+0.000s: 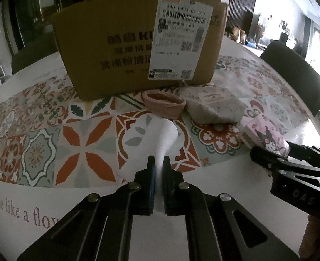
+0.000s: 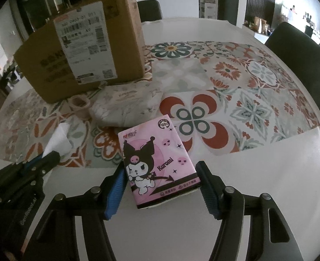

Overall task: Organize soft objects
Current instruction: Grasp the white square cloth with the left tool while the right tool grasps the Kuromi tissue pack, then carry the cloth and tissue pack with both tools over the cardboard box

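My left gripper [image 1: 158,163] is shut on a white tissue [image 1: 166,139] that sticks up between its blue pads; it also shows in the right wrist view [image 2: 58,140]. My right gripper [image 2: 160,184] has its jaws around a pink Kuromi tissue pack [image 2: 157,163], both pads touching its sides; the pack also shows in the left wrist view [image 1: 266,136]. A pink rolled sock [image 1: 164,103] and a beige printed soft pack [image 1: 212,106] lie in front of a cardboard box [image 1: 116,50]. The box also shows in the right wrist view [image 2: 81,50].
The table carries a patterned tile mat [image 2: 236,91] with a white border [image 2: 268,163]. Dark chairs [image 2: 301,65] stand at the far and right sides. The box stands at the back left of the mat.
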`<state>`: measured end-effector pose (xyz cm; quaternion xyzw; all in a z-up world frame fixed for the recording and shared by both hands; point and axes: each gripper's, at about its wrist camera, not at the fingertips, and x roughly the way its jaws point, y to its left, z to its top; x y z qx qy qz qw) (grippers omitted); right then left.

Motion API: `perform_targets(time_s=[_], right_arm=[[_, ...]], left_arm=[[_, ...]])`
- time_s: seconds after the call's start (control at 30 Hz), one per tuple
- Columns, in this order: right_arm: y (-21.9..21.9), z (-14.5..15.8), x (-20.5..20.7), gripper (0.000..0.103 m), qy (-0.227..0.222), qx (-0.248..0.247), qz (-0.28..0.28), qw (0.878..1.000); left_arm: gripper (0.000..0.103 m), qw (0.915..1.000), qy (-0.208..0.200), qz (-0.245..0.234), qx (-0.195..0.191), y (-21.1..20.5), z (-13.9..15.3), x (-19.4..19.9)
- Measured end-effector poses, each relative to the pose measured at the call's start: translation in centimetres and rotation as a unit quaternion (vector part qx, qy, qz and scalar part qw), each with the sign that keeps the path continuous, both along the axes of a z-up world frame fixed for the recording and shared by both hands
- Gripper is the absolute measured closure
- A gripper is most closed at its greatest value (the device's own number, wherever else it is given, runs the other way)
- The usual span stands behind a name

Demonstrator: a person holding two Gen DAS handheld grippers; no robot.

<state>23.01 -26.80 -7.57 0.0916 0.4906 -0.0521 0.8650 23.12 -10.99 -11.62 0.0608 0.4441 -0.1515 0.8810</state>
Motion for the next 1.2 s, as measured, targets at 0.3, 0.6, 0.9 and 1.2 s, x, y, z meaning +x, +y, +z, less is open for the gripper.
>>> perform_targets(time_s=[0.3, 0.6, 0.9, 1.2], right_arm=[[1.7, 3.2, -1.5, 0.039, -0.036, 0.005, 0.014, 0.999], [3.0, 6.0, -2.5, 0.039, -0.071, 0.02, 0.027, 0.997], [4.0, 8.7, -2.9, 0.039, -0.101, 0.027, 0.036, 0.994], [4.7, 11.4, -2.4, 0.039, -0.133, 0.027, 0.039, 0.99]], left_arm=[[0.095, 0.9991, -0.027, 0.005, -0.034, 1.7, 3.0, -1.7], [0.095, 0.9967, -0.064, 0.012, -0.048, 3.4, 6.1, -3.3], [0.095, 0.9943, -0.085, 0.02, -0.06, 4.4, 8.6, -3.9], [0.095, 0.9907, -0.12, 0.024, -0.06, 5.0, 11.6, -3.5]])
